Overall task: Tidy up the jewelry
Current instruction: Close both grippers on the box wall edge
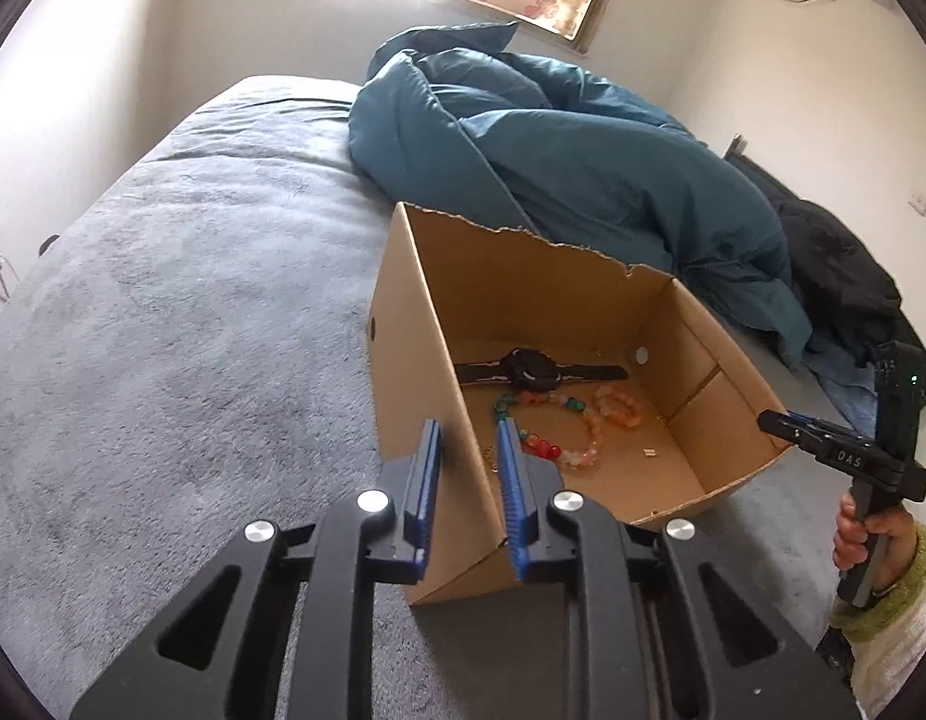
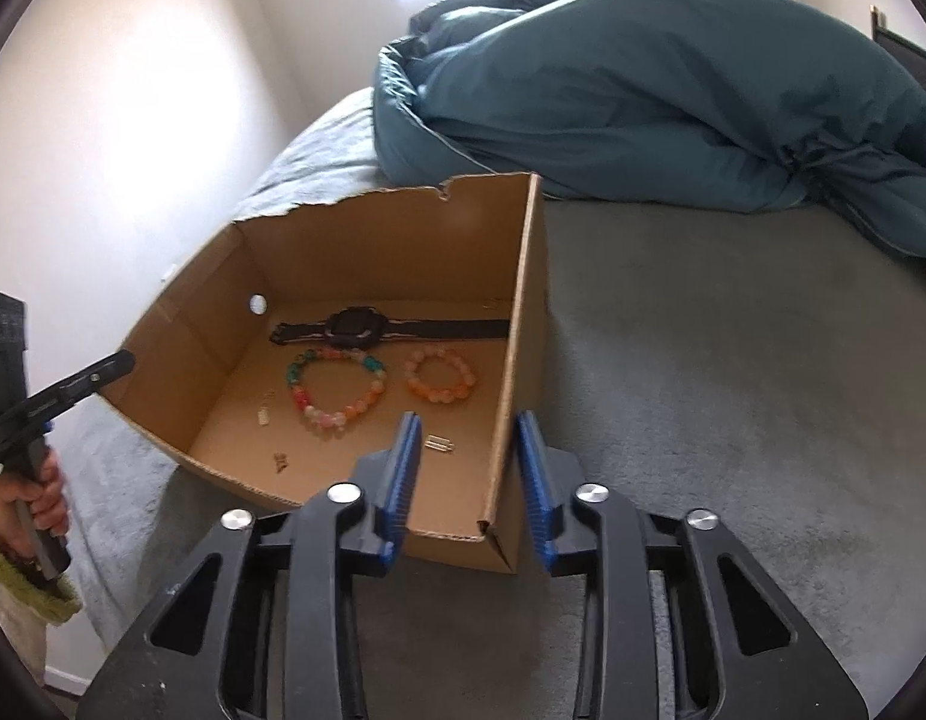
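An open cardboard box [image 1: 421, 324] [image 2: 526, 300] stands on the grey bed. Inside lie a black watch [image 2: 355, 327] [image 1: 532, 369], a multicoloured bead bracelet [image 2: 334, 390] [image 1: 547, 444], an orange bead bracelet [image 2: 440, 381] [image 1: 622, 408] and small metal pieces [image 2: 439, 444]. My left gripper [image 1: 466, 438] is open and empty, its fingers astride the box's left wall. My right gripper [image 2: 469, 429] is open and empty, its fingers astride the box's right wall. Each gripper shows in the other's view, the right one [image 1: 781, 423] and the left one [image 2: 118, 366].
A crumpled teal duvet [image 1: 559, 162] [image 2: 673, 78] lies behind the box. Dark clothing [image 1: 835, 276] lies at the right of the bed. The grey blanket [image 1: 181, 300] [image 2: 733, 360] covers the bed around the box. White walls and a window stand behind.
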`<state>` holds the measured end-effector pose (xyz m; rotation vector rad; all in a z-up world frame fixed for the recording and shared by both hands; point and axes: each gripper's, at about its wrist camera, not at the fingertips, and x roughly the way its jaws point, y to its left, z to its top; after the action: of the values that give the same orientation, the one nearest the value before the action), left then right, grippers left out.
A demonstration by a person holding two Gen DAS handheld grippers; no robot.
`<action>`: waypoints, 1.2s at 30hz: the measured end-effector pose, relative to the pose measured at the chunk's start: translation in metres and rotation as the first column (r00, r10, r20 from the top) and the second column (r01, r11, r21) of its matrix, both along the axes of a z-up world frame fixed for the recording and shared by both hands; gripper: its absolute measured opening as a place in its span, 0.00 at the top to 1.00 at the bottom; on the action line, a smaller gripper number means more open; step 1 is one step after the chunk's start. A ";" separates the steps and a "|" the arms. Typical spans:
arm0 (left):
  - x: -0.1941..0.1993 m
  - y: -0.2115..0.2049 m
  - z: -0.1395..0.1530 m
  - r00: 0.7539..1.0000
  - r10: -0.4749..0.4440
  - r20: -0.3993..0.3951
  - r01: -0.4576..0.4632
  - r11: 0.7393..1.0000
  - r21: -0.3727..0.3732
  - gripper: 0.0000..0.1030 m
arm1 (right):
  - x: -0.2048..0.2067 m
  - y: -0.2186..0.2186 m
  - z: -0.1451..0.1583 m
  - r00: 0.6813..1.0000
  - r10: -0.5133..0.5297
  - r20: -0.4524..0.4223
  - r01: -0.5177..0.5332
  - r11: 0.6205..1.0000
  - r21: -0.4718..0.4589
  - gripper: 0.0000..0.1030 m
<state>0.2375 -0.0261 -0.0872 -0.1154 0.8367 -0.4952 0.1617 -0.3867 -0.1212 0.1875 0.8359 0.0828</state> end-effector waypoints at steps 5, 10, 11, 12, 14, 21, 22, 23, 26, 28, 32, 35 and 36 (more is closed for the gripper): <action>-0.003 -0.005 0.002 0.999 0.049 -0.009 -0.048 0.998 0.031 0.86 | 0.003 -0.008 -0.002 0.997 -0.051 -0.054 0.052 0.999 0.009 0.91; -0.002 -0.007 0.003 0.996 0.083 -0.036 -0.081 0.996 0.035 0.87 | 0.006 -0.010 -0.004 0.992 -0.058 -0.108 0.061 0.998 0.019 0.88; -0.002 -0.006 0.003 0.995 0.089 -0.048 -0.088 0.996 0.031 0.87 | 0.007 -0.011 -0.004 0.991 -0.060 -0.122 0.064 0.998 0.027 0.88; -0.002 -0.006 0.003 0.994 0.094 -0.053 -0.093 0.995 0.029 0.87 | 0.007 -0.011 -0.003 0.990 -0.063 -0.128 0.067 0.997 0.029 0.88; 0.000 -0.005 0.002 0.993 0.102 -0.063 -0.101 0.995 0.026 0.87 | 0.005 -0.010 0.000 0.990 -0.069 -0.126 0.072 0.997 0.022 0.88; -0.006 -0.004 0.003 0.993 0.111 -0.044 -0.110 0.994 0.026 0.87 | -0.012 -0.003 0.007 0.992 -0.098 -0.074 0.098 0.995 -0.003 0.63; -0.007 -0.004 0.003 0.993 0.115 -0.041 -0.114 0.993 0.024 0.87 | -0.014 -0.003 0.006 0.993 -0.106 -0.057 0.106 0.994 0.000 0.63; -0.008 -0.004 0.003 0.993 0.117 -0.036 -0.116 0.993 0.024 0.87 | -0.014 -0.002 0.006 0.992 -0.113 -0.050 0.113 0.994 -0.002 0.63; -0.009 -0.006 0.004 0.992 0.122 -0.012 -0.122 0.992 0.025 0.87 | -0.014 0.002 0.003 0.990 -0.139 -0.011 0.139 0.990 -0.024 0.63; -0.010 -0.007 0.004 0.992 0.125 0.001 -0.125 0.992 0.035 0.87 | -0.014 0.003 0.002 0.987 -0.163 0.006 0.163 0.986 -0.025 0.63; -0.011 -0.010 0.003 0.991 0.135 0.019 -0.136 0.990 0.042 0.87 | -0.010 0.005 -0.001 0.979 -0.202 0.022 0.203 0.979 -0.031 0.68; -0.011 -0.011 0.003 0.989 0.148 0.026 -0.149 0.988 0.042 0.87 | -0.005 0.005 -0.002 0.976 -0.215 0.017 0.216 0.976 -0.022 0.82; -0.012 -0.012 0.003 0.988 0.153 0.033 -0.155 0.987 0.041 0.87 | -0.004 0.005 -0.002 0.976 -0.218 0.017 0.218 0.975 -0.027 0.89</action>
<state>0.2255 -0.0379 -0.0840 -0.1309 0.8019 -0.3325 0.1581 -0.3816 -0.1232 0.2507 0.7977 -0.1340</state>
